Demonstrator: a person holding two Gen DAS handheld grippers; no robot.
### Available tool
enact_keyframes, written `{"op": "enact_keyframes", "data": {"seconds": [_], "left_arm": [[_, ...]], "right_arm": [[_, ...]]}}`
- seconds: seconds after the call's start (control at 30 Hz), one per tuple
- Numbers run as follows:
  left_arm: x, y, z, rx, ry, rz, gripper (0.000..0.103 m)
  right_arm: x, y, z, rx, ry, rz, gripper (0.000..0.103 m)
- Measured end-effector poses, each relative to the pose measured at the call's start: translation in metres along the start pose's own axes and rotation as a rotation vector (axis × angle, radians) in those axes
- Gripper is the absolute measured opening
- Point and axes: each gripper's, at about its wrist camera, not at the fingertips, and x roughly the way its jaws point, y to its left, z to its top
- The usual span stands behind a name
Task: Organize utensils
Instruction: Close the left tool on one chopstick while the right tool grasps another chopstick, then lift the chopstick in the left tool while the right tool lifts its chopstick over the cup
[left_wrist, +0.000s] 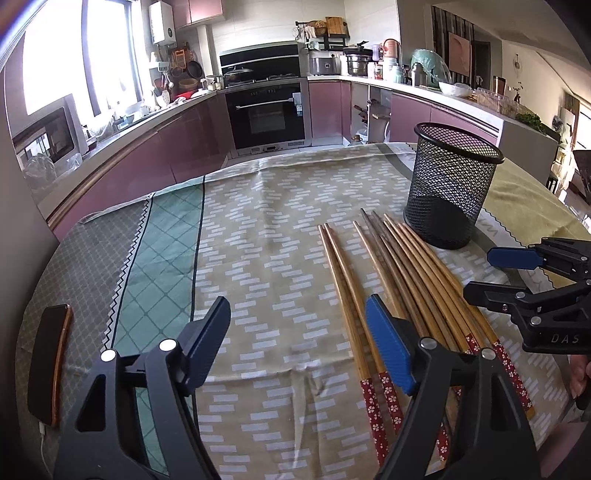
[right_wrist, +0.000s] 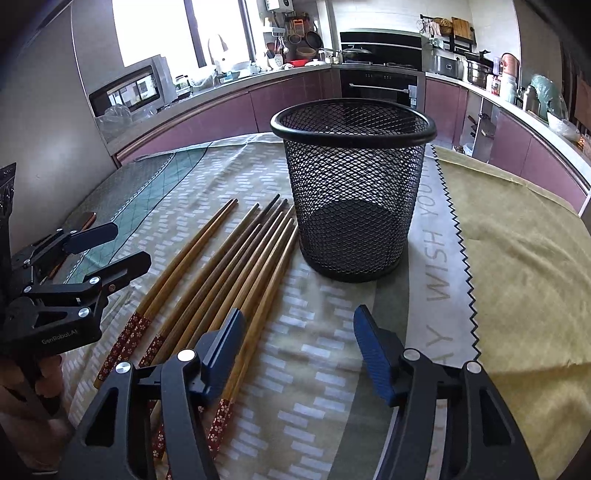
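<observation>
Left gripper (left_wrist: 297, 325) fingers apart, empty; right gripper (right_wrist: 297, 338) likewise. Chopsticks (left_wrist: 399, 280) flat on desk (left_wrist: 258, 206) beside mesh basket (right_wrist: 354, 192). Light, stiff, smooth, roll easily; pinch mid-shaft.

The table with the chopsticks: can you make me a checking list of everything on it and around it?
Surface: table under a patterned tablecloth, with a yellow-green cloth on the right part.
Job's things: wooden chopsticks lying in a loose row; black mesh holder upright just beyond their tips, with nothing seen inside.
Clutter: a phone near the left edge.
Grippers: left gripper open, right pad over the chopsticks; right gripper open, left pad over the chopsticks. Neither holds anything.
Cables: a white cable at the phone.
Surroundings: kitchen with pink cabinets, an oven, crowded counters.
</observation>
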Motion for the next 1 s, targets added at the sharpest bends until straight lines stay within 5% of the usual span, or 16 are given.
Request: {"op": "enact_keyframes", "data": {"seconds": [0.47, 0.8, 1.0], "left_arm": [[0.015, -0.003, -0.002, 0.046, 0.080, -0.074, 0.058], [0.033, -0.011, 0.004, 0.057, 0.139, -0.155, 0.020], [0.030, -0.012, 0.005, 0.033, 0.146, -0.165, 0.009]], "right_arm": [[0.008, 0.005, 0.008, -0.058, 0.036, -0.055, 0.043], [0.010, 0.001, 0.012, -0.030, 0.050, 0.014, 0.006], [0.003, -0.004, 0.010, -0.006, 0.036, 0.063, 0.005]]}}
